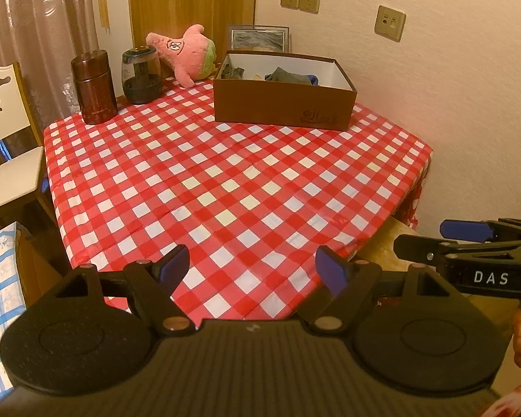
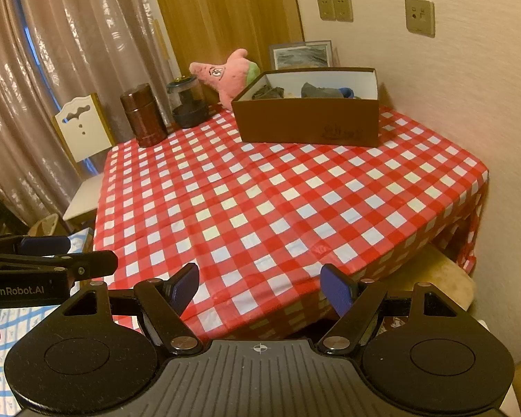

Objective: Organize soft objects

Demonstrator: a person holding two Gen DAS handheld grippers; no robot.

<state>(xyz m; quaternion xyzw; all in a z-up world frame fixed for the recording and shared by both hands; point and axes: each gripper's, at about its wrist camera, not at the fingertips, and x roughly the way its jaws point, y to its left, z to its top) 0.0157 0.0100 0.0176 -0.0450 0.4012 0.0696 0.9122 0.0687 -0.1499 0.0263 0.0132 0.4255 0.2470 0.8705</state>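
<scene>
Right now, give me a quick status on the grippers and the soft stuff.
Left gripper open, empty. Right gripper open, empty. Pink plush beside box, not in it; cloth items inside. Nothing blocking the way.

Dark soft clothes (image 1: pixel 288 75) inside brown box (image 1: pixel 281 106)

Below me the table (image 1: pixel 225 187) wears its red-and-white checked cloth (image 2: pixel 278 208), bare across the middle. At the far side sits an open brown box (image 1: pixel 284 104), 1 landmark for all else. Left of the box lies a pink plush (image 1: pixel 185 55), touching its corner; further left stands a dark glass jar (image 1: pixel 141 76), then a brown canister (image 1: pixel 93 87) near the left edge.
</scene>
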